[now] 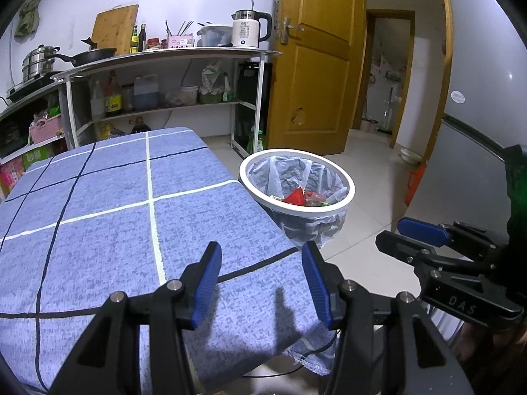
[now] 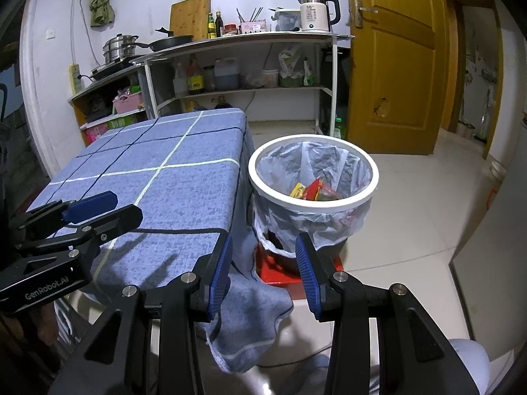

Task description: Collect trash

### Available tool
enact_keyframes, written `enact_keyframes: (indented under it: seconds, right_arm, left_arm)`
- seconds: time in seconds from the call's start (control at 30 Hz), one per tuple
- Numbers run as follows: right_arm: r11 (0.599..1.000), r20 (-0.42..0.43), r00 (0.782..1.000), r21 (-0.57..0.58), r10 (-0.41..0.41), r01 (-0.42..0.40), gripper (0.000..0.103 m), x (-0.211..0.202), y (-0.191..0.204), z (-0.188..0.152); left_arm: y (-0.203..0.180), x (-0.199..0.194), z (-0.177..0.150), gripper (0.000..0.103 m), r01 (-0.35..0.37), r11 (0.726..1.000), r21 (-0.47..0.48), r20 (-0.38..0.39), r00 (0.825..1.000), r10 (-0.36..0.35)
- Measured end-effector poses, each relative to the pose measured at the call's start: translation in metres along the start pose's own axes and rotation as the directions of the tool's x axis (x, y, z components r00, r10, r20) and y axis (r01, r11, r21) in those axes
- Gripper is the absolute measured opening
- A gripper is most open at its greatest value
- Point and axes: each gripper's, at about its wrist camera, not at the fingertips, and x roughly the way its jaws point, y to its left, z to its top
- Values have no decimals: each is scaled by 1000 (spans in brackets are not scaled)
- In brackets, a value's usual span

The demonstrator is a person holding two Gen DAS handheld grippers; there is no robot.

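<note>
Trash sits in the bin (image 2: 362,194) right of centre, beside the desk (image 2: 184,194).
Left gripper (image 1: 262,279) and right gripper (image 2: 263,276): jaws wide open, empty.

This is a home kitchen. A metal shelf rack (image 2: 243,38) along the wall carries an electric kettle (image 2: 316,13), a frying pan (image 2: 171,42), a steamer pot (image 2: 119,47), a cutting board (image 2: 190,16) and sauce bottles (image 2: 214,26). Oil jugs (image 2: 226,74) fill the lower shelf. A wooden door (image 2: 395,59) opens onto a tiled floor (image 2: 411,197).
</note>
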Motion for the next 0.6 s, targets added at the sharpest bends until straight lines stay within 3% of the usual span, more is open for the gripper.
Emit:
enact_keyframes:
  seconds: [0.6]
  right_arm:
    - [1000,1,1000,-4,0,0,41,-1,2,1]
  left_arm:
    - [1,-1,1,53,-5,1000,0,4,1000,5]
